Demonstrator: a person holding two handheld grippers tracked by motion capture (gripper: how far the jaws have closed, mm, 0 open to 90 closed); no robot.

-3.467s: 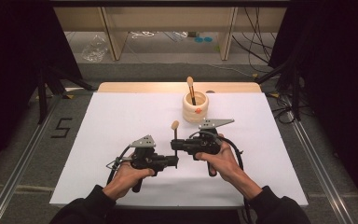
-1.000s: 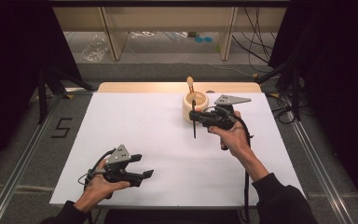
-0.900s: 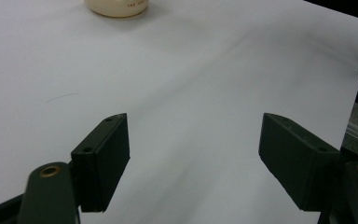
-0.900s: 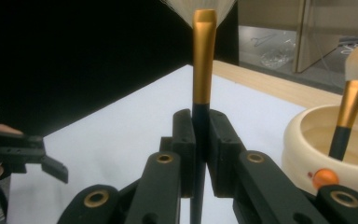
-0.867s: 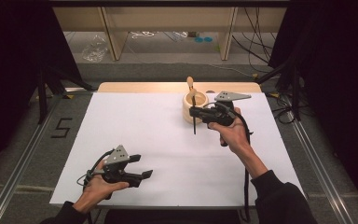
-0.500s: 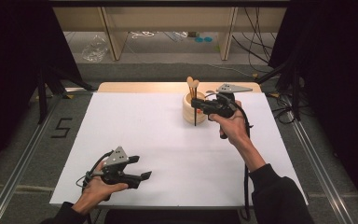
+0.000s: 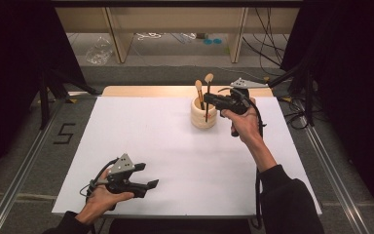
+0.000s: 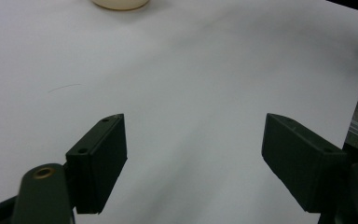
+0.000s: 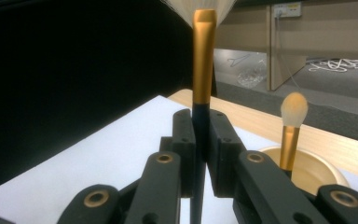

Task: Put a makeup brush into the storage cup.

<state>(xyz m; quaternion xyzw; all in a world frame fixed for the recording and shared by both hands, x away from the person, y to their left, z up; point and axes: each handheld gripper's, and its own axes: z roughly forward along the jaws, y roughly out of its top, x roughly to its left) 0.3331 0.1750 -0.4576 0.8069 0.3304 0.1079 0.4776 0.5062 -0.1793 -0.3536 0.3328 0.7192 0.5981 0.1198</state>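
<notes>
white sheet (image 7: 175, 146) covers most of the table, wooden strip (image 7: 146, 91) exposed along its far edge. holder cup (image 7: 203, 113) sits on the sheet, far side, right of centre. one brush (image 7: 199, 92) stands in the cup, head up. second brush (image 7: 207, 97) upright just right of it, clamped between the jaws of the right gripper (image 7: 209, 100), which is right of the cup, over its right rim. left gripper (image 7: 148, 185) at the near left of the sheet, well apart from the cup, jaws spread over bare sheet. shelf legs and cables on the floor beyond the table.
</notes>
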